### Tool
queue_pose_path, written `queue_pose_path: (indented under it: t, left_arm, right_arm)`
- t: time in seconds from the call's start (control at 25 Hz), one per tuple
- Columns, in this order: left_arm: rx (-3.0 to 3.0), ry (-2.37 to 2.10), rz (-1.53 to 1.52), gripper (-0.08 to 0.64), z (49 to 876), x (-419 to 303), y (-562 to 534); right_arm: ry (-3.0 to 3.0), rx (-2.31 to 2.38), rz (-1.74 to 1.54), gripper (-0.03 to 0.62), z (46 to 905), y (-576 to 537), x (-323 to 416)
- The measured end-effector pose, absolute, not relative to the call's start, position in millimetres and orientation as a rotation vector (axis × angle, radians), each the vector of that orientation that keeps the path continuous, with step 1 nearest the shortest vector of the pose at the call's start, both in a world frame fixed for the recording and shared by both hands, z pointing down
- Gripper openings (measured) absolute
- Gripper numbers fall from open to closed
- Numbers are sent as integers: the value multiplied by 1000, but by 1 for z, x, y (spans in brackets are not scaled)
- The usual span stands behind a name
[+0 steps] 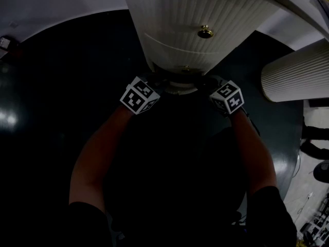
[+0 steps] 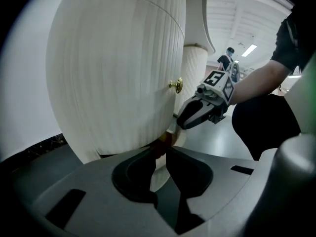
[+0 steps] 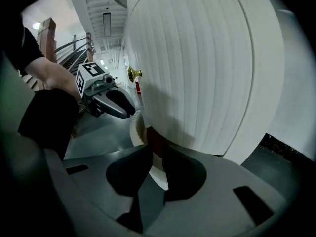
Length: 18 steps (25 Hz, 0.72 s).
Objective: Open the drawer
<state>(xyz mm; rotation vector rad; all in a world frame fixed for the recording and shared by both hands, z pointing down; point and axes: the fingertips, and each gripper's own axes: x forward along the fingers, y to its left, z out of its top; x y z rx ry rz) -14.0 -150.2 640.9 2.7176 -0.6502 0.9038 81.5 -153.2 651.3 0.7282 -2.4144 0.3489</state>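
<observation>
Floor: dark, glossy floor (image 1: 61, 86) surrounded the foot of a white ribbed cabinet (image 1: 205, 4). A second ribbed column (image 1: 293, 78) stood apart at your right.
Drawer: you faced the curved, ribbed drawer front (image 1: 175, 53) at the bottom of the cabinet, directly ahead of both arms. It carried a brass knob (image 1: 205, 32), with a second, lower knob (image 1: 185, 68) just above the tongs.
Drawer state: no gap showed along the curved seam in any view. The drawer was judged shut and the pull not yet begun.
Left tongs: the left tongs (image 2: 161, 147) were pressed nearly together at the underside of the front. A white lip (image 3: 157, 174) ran through the narrow slot between the jaws.
Right tongs: the right tongs (image 3: 157, 147) were likewise drawn close on the same lip, just beside the left pair. Each gripper view showed the other gripper across the front.
Knobs: neither pair of tongs touched a knob.
Step in hand: judged as grip established on the lower edge, one pair at each side.
Next move: you would need to draw both pairs toward your body together, level and at equal rate. This keeps the curved front from skewing in its runners.
Caution: the lip was thin and smooth, so you would need to keep the jaws clamped throughout, or the tongs could slide off. A reddish patch at the jaw tips could not be identified.
</observation>
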Motion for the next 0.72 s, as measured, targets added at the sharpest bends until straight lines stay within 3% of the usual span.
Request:
queue_pose_path:
  t: [0.32, 0.72]
  left_arm:
    - [2792, -509, 765, 61, 610, 10, -130]
    - [2817, -265, 1002, 61, 635, -2, -87]
  right_arm:
    - [-2438, 525, 421, 35, 655, -120, 80]
    - [-2411, 320, 453, 34, 657, -87, 75]
